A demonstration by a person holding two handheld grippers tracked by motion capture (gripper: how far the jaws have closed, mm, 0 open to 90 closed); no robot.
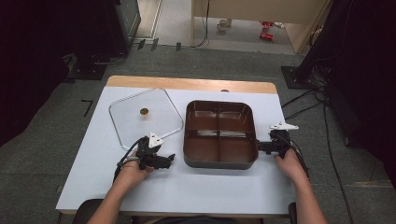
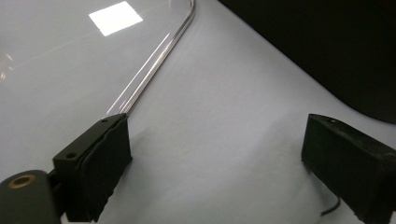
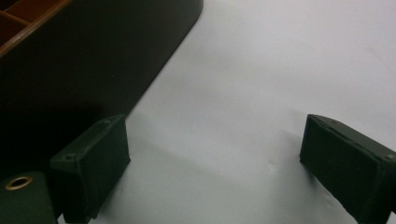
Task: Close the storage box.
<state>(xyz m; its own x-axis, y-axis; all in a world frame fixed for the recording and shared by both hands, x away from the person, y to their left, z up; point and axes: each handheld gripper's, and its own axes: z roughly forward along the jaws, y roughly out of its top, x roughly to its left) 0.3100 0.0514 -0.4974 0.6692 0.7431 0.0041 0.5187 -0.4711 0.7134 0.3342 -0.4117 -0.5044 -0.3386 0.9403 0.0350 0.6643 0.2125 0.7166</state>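
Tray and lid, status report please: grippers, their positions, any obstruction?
Left gripper open, right gripper open, both empty. Brown tray uncovered, clear lid flat left of it. Nothing between them.

On the white table (image 1: 210, 186), the clear square glass lid (image 1: 145, 116) lies far left; the brown four-compartment tray (image 1: 219, 134) sits right of it, apart. The left gripper (image 1: 169, 159) rests near the lid's near edge, the right gripper (image 1: 259, 147) beside the tray's right wall.
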